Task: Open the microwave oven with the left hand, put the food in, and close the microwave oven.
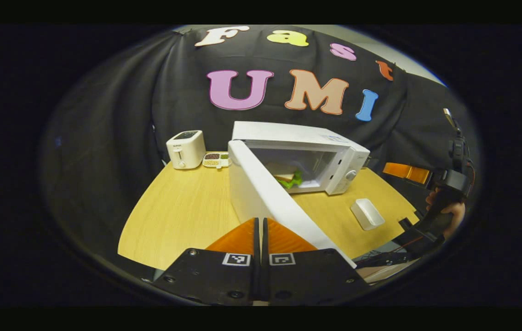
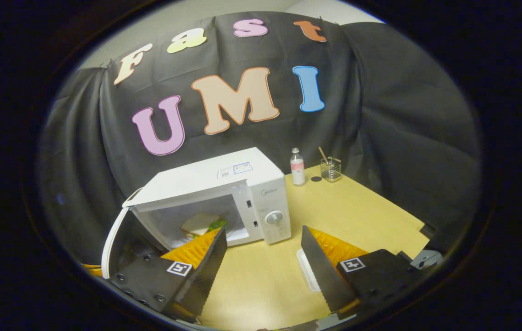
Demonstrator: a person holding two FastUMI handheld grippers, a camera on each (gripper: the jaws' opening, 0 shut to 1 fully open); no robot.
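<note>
Sandwich (image 2: 200,224) with green leaf sits inside your open microwave (image 2: 224,193) on the bench (image 2: 362,211), its near edge hidden behind your right tool's (image 2: 263,262) left finger. The right tool stands spread wide, holding nothing, over a white tray (image 2: 307,271) that its right finger half covers. Your left tool (image 1: 261,236) is pressed together, empty, just beside the swung-out door (image 1: 270,197), which cuts off the oven's left side. A brand mark above the dial (image 2: 273,217) and a top sticker are too small to read. Far left stand a toaster (image 1: 186,149) and snack dish (image 1: 216,159); far right, a bottle (image 2: 297,167) and glass holder (image 2: 330,169).
</note>
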